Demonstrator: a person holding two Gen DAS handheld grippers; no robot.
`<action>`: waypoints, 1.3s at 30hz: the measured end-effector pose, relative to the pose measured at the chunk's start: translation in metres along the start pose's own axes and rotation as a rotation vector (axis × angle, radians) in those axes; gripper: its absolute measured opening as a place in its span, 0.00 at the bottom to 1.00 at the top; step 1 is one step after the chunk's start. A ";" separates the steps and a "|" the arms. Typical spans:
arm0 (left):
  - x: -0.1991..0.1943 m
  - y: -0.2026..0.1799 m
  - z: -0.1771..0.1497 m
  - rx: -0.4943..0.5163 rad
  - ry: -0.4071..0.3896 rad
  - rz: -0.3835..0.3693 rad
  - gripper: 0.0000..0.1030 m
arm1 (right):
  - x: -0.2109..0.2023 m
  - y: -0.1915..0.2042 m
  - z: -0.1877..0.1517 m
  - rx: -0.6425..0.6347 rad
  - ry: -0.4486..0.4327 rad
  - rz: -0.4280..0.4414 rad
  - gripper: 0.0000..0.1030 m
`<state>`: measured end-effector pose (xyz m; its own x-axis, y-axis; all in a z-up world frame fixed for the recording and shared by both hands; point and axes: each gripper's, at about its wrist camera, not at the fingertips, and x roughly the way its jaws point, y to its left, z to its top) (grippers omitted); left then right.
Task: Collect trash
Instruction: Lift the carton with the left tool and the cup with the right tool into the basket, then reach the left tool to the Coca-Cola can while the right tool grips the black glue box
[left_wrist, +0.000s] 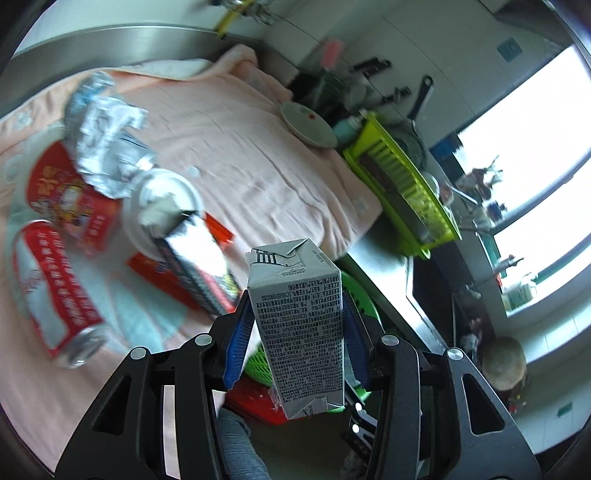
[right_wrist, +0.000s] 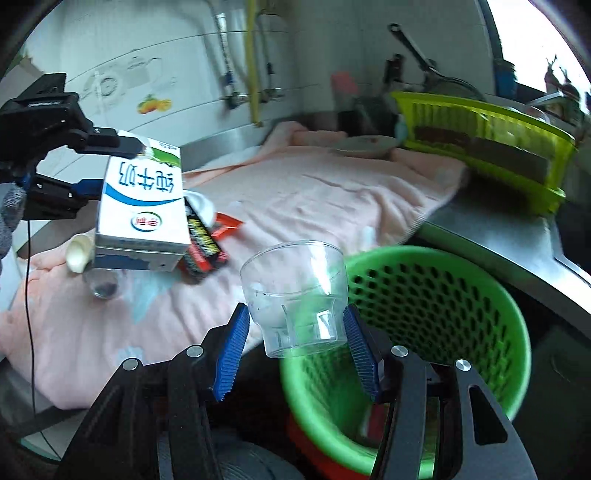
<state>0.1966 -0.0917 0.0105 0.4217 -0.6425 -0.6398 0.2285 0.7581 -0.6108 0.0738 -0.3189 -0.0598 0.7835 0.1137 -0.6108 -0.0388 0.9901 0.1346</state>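
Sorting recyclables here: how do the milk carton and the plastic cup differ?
The milk carton is opaque printed cardboard; the plastic cup is see-through. The carton is boxy, the cup round. The left gripper holds the carton, the right gripper the cup. Both are lifted off the counter.

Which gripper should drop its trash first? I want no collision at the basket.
Probably the right gripper: its clear plastic cup hangs beside the green basket, while the left gripper's milk carton is over the towel.

White tiled wall (right_wrist: 166, 55) with pipes (right_wrist: 255, 74); steel surface (left_wrist: 399, 295) under pink towel (left_wrist: 240, 147); bright window (left_wrist: 535, 140) at right; lime rack (right_wrist: 480, 136) near wall.
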 end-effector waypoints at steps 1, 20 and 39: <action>0.008 -0.007 -0.002 0.011 0.013 -0.005 0.44 | -0.002 -0.008 -0.003 0.012 0.003 -0.014 0.50; 0.118 -0.054 -0.038 0.092 0.179 -0.051 0.45 | -0.027 -0.077 -0.040 0.169 0.008 -0.114 0.60; 0.138 -0.061 -0.056 0.124 0.223 0.001 0.68 | -0.048 -0.073 -0.041 0.166 -0.028 -0.109 0.63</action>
<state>0.1919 -0.2330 -0.0665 0.2213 -0.6400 -0.7358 0.3400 0.7578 -0.5569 0.0140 -0.3929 -0.0720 0.7943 0.0019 -0.6075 0.1486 0.9690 0.1973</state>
